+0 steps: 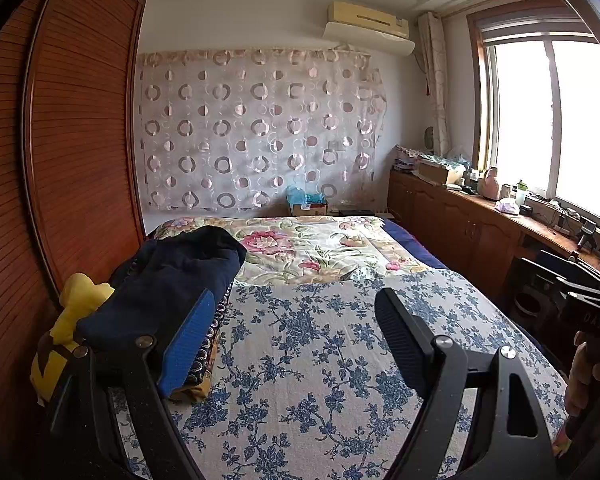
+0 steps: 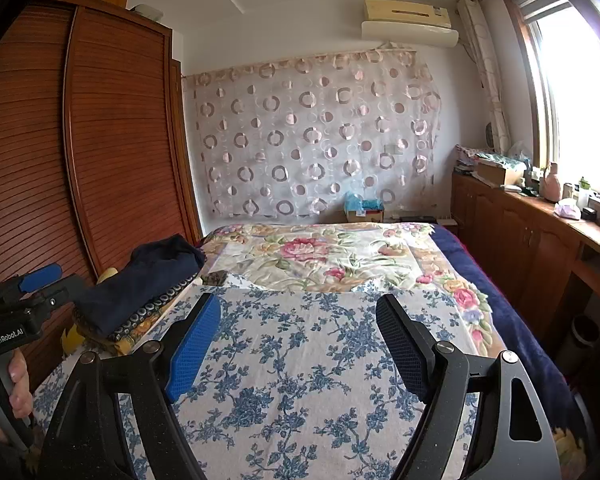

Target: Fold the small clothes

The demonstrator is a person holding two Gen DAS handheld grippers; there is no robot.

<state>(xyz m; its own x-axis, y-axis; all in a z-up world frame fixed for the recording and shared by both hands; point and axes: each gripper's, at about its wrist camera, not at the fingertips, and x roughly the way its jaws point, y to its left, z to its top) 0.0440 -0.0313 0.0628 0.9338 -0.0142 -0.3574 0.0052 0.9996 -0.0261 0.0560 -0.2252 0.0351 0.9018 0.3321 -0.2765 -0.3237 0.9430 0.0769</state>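
Observation:
A stack of folded clothes lies at the bed's left edge, with a dark navy garment (image 1: 168, 280) on top. Under it are a ring-patterned piece (image 1: 214, 328) and a yellow one (image 1: 76, 312). My left gripper (image 1: 296, 320) hovers open over the blue-flowered bed cover (image 1: 308, 380), its blue pad next to the stack, with nothing between its fingers. My right gripper (image 2: 298, 328) is open and empty over the same cover (image 2: 300, 380). The stack (image 2: 140, 288) shows at its left, beside the hand-held left gripper (image 2: 36, 284). The right gripper's body (image 1: 580, 304) shows at the right edge of the left wrist view.
A slatted wooden wardrobe (image 1: 60, 160) stands close along the bed's left side. A pink-flowered quilt (image 1: 312, 248) covers the far half of the bed. Low wooden cabinets (image 2: 520, 240) with clutter run under the window on the right. A cardboard box (image 2: 364, 210) sits at the bed's head.

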